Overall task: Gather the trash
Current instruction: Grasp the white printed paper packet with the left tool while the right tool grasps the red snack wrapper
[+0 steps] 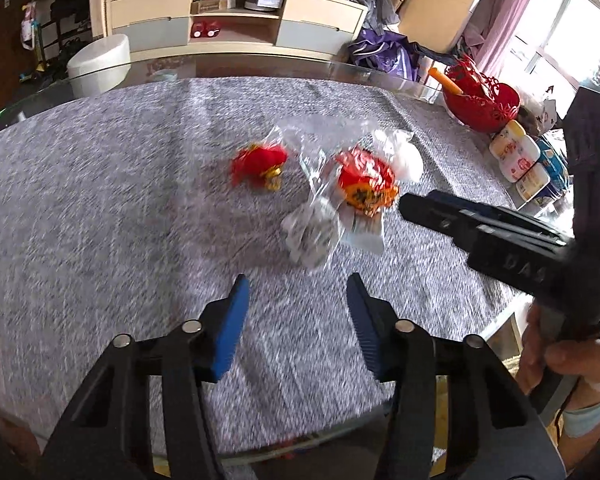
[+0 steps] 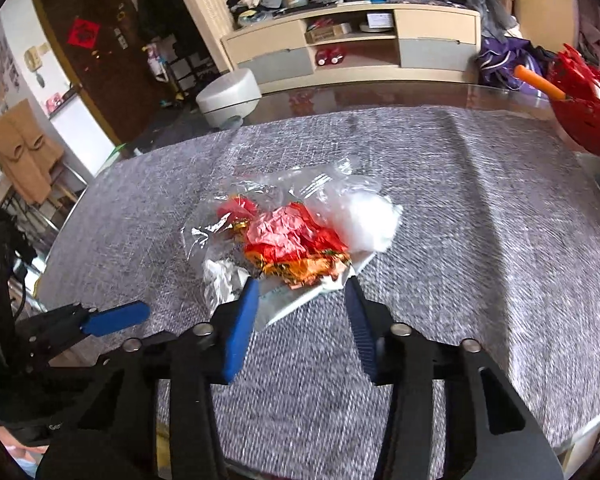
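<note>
Grey woven cloth (image 1: 100, 220) covered the table. Both the left gripper (image 1: 296, 292) and right gripper (image 2: 302, 292) had jaws spread, nothing between them. Just beyond lay the trash: clear plastic (image 2: 300, 188), a red-gold wrapper (image 2: 296, 248), white tissue (image 2: 364, 220). Farther right stood a red basket (image 1: 480, 100) and bottles (image 1: 516, 152); a cabinet (image 1: 236, 20) stood behind.

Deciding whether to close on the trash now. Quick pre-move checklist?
1. Left gripper empty, fingers apart: ok.
2. Right gripper empty, fingers apart: ok.
3. Trash pile ahead of the right gripper, near edge at its fingertips: ok.
4. Pile between the left gripper's fingers: not ok, it lies farther out.
5. Separate red wrapper lying apart on the grey cloth: ok, needs its own pick.
6. A bin for the trash in view: not ok, none is seen.
</note>
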The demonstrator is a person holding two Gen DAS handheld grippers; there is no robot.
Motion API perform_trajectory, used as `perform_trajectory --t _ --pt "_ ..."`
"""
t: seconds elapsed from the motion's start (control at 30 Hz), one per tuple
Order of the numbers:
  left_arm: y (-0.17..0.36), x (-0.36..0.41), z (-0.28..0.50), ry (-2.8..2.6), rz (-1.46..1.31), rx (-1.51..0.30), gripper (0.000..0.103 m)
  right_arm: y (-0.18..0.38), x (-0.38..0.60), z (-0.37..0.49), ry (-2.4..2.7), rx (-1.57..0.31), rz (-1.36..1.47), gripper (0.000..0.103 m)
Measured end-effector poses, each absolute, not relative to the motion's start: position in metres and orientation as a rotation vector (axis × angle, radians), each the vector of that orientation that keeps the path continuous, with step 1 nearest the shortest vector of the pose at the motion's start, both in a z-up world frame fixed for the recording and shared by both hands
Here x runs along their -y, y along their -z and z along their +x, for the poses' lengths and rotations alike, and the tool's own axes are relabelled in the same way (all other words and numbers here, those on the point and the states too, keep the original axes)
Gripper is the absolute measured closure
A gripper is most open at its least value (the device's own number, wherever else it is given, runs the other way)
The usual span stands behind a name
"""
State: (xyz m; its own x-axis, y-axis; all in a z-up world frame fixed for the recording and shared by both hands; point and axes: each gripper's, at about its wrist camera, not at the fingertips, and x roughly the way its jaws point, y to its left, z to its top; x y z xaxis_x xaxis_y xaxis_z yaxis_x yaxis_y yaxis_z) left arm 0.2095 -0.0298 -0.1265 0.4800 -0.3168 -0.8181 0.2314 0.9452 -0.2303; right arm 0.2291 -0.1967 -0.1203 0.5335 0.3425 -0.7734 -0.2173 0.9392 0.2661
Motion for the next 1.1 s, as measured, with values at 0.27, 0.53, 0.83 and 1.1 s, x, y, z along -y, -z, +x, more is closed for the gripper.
perform_trajectory --t 0.27,0.53,0.83,1.1 --pt "0.146 0.043 0.237 0.375 -0.117 -1.058 0.065 0.123 0.185 0.244 -0.375 -0.962 0.124 0.061" --pt "0.158 0.048 0.253 0.396 -0.134 -1.078 0.08 0.127 0.179 0.254 -0.345 -0.961 0.056 0.034" --pt "0.161 0.047 0.256 0.406 -0.122 -1.076 0.086 0.137 0.173 0.26 -0.319 -0.976 0.015 0.042" --pt "0.151 0.034 0.237 0.386 -0.106 -1.052 0.088 0.121 0.18 0.24 -0.33 -0.945 0.047 0.064"
